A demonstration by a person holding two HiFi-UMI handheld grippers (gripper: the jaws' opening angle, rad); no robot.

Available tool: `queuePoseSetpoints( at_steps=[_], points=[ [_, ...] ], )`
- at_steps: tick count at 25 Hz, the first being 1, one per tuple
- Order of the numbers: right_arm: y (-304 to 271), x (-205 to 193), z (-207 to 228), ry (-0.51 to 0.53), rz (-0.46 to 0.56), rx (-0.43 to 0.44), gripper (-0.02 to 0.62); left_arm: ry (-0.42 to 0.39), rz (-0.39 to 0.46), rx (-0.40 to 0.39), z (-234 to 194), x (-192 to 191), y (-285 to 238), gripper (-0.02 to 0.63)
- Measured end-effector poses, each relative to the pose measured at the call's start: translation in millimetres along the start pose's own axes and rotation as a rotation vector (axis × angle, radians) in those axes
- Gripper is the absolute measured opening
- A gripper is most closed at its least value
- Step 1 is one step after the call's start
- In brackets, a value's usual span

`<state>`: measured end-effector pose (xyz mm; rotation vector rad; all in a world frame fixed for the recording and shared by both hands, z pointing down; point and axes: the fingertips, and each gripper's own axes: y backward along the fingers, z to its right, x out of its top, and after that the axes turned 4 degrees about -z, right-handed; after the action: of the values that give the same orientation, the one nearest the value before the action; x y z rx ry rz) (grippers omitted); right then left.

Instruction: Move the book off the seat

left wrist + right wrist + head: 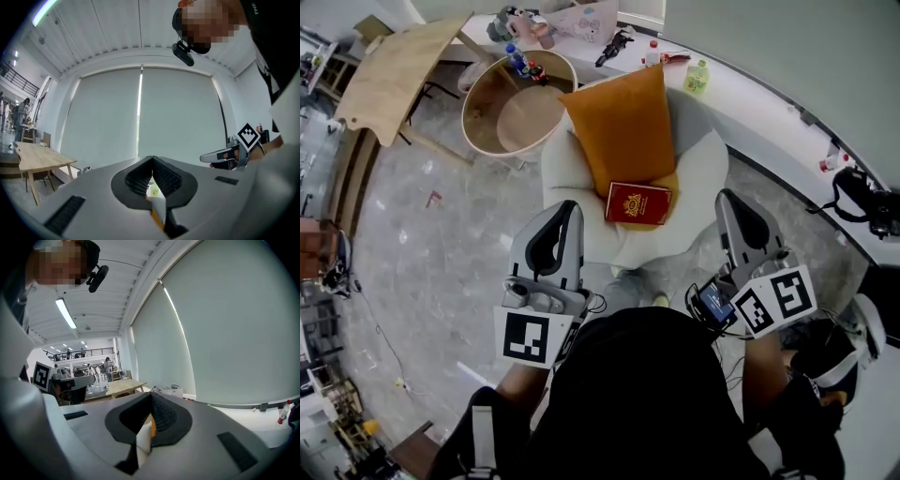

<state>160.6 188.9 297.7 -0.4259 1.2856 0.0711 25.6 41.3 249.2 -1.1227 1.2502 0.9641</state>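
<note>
On the seat of the white armchair we count one red book, and it is the only book we see. We hold two grippers. The left gripper has its jaws pressed together with nothing between them, and the right gripper is likewise clenched on nothing. Both hang on our side of the chair, one to each side of the book and touching neither it nor each other.

One big orange cushion leans upright against the chair back. A yellow strip under the book may be a second cushion, though we cannot be sure from this angle. We count two wooden tables: a round one beside the chair and a long one farther off. Several small bottles stand on the round table and along the pale window ledge.

Grey stone-patterned floor runs under everything, and wide grey blinds cover the windows.

Lying flat, cover up with a gold emblem showing, the book has its long axis across the seat from arm to arm, its right end turned slightly toward us.
</note>
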Motion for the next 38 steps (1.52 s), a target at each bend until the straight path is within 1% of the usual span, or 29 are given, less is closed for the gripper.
queuePoseSetpoints(
  at_steps=[6, 10, 12, 15, 22, 28, 33, 36, 38],
  points=[
    [-18.8, 8.9, -5.3, 0.003, -0.011, -0.032, 0.014, 0.019, 0.0, -0.027, -24.1, 0.5, -11.6, 0.011],
    [-31.6, 4.5, -11.3, 0.004, -0.021, -0.051, 0.014, 0.017, 0.047, -0.07, -35.0, 1.9, -15.7, 0.011],
    [-38.3, 3.0, -14.8, 0.013, -0.029, -0.061, 0.014, 0.023, 0.044, -0.075, -43.7, -2.5, -16.7, 0.011],
    [-46.6, 2.9, -20.4, 0.033, -0.041, -0.07, 0.014, 0.04, 0.007, -0.059, -57.1, -11.6, -16.7, 0.011],
    [-59.4, 8.2, -27.9, 0.063, -0.062, -0.064, 0.014, 0.058, 0.028, -0.043, -72.9, -10.2, -16.7, 0.011],
    [-71.1, 10.7, -30.6, 0.084, -0.076, -0.032, 0.014, 0.078, 0.022, -0.012, -83.2, -16.0, -19.6, 0.011],
    [-81.9, 0.0, -15.2, 0.085, -0.117, -0.007, 0.014, 0.084, -0.017, 0.017, -86.4, -35.7, -35.2, 0.011],
    [-92.6, -10.1, 0.5, 0.066, -0.137, 0.014, 0.014, 0.082, -0.039, 0.028, -88.5, -53.8, -47.9, 0.011],
    [-100.2, -17.1, 10.4, 0.05, -0.149, 0.034, 0.014, 0.072, -0.069, 0.036, -89.2, -68.9, -56.0, 0.011]
  ],
)
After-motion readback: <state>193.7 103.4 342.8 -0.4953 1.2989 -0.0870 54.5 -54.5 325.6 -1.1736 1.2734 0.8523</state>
